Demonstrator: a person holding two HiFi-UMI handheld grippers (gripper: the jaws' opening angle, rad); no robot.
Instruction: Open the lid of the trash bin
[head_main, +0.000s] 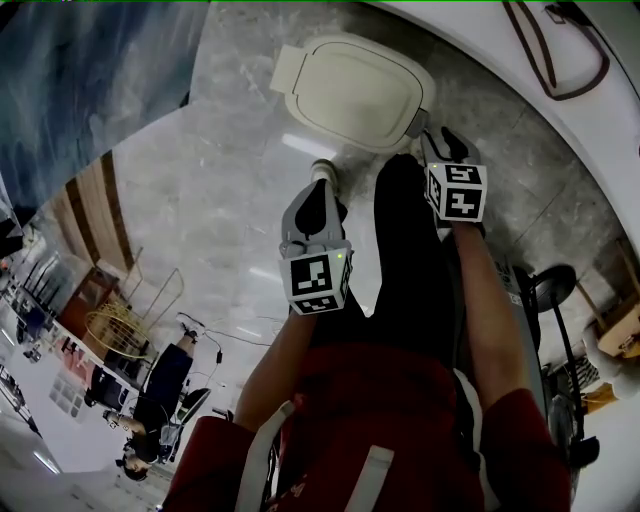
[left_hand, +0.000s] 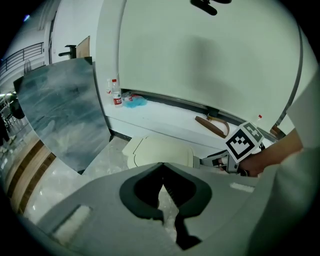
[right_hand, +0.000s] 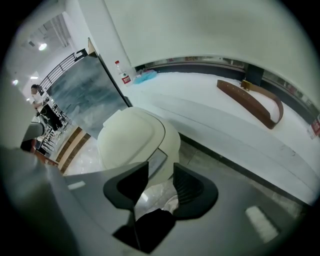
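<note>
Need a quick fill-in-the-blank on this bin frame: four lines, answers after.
1. The trash bin lid is ___.
2. The right tongs are ___, gripping nothing.
3. The left tongs are ___, tips together and empty.
4. The belt lying on the white ledge is ___ in colour.

Missing words: closed; open; shut; brown.

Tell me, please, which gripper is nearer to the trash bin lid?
Right. The right gripper, jaws open, points at the edge of the trash bin lid, which is just ahead of it. The left gripper, jaws together, hangs farther back, well short of the lid.
</note>
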